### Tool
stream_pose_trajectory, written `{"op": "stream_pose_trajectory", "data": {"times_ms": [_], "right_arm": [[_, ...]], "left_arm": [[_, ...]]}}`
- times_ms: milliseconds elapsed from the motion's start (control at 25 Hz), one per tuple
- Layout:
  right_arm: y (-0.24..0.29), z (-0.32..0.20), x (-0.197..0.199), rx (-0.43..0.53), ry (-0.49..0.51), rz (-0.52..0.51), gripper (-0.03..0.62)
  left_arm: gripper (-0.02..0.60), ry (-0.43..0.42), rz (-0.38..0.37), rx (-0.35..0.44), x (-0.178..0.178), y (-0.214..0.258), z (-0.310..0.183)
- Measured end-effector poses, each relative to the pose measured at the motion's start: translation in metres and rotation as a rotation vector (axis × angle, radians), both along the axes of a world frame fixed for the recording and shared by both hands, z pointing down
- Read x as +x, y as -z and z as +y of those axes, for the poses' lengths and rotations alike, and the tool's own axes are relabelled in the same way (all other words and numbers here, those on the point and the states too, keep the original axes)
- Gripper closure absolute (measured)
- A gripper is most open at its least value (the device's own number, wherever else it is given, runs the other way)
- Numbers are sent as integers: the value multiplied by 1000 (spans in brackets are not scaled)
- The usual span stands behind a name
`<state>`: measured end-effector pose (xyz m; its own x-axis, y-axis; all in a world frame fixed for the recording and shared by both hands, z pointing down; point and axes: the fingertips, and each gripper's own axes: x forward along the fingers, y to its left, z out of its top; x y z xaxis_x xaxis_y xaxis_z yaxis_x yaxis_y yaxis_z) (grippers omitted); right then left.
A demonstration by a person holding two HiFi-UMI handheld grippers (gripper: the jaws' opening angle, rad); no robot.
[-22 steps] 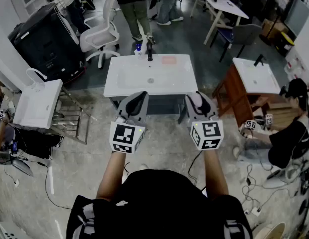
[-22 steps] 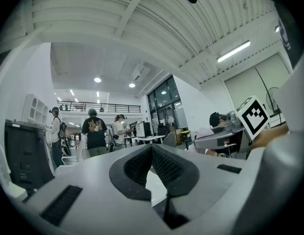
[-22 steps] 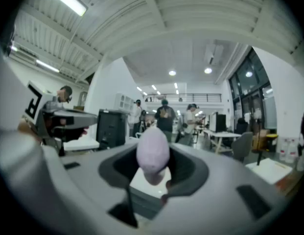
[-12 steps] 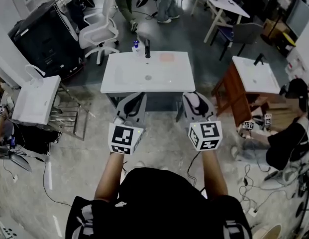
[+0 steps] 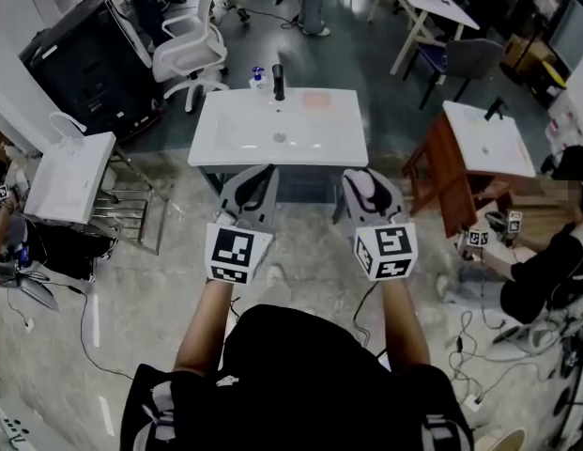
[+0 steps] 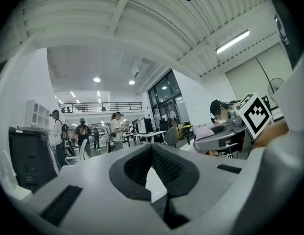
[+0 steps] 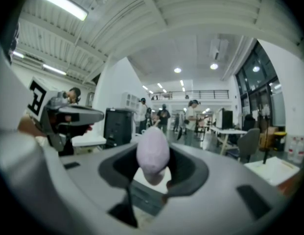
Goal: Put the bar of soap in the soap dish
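Concrete workshop floor surrounds the white washbasin (image 5: 244,139) at upper centre, with a pinkish soap dish (image 5: 316,100) on its far rim. Your right gripper (image 5: 364,180) clamps the pale bar of soap (image 7: 152,153), which is likely hard, light and slippery, so squeeze across its flat faces. Your left gripper (image 6: 152,148) is closed on nothing.

A white washbasin (image 5: 235,134) bearing a black faucet (image 5: 279,81) is seen ahead. A white office chair (image 5: 192,54) is set beyond its left corner.

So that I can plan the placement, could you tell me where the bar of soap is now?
The bar of soap is clamped in the right gripper, right of centre in the head view, just short of the front edge of the white sink.
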<state>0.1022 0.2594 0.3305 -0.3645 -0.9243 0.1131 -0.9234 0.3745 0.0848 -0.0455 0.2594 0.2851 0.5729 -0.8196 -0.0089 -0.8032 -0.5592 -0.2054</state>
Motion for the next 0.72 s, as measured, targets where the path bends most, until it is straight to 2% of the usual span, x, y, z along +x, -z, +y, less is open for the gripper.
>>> {"op": "stream_pose_trajectory", "data": {"times_ms": [400,720], "right_arm": [[-17,-40,10,-26,-10,-7,419],[-23,-107,9,-47,-14,0,419]], "left_arm": [[561,-4,-28,-14,13,-17,-42],[561,-2,-23,-43,12,-30,-113]]}}
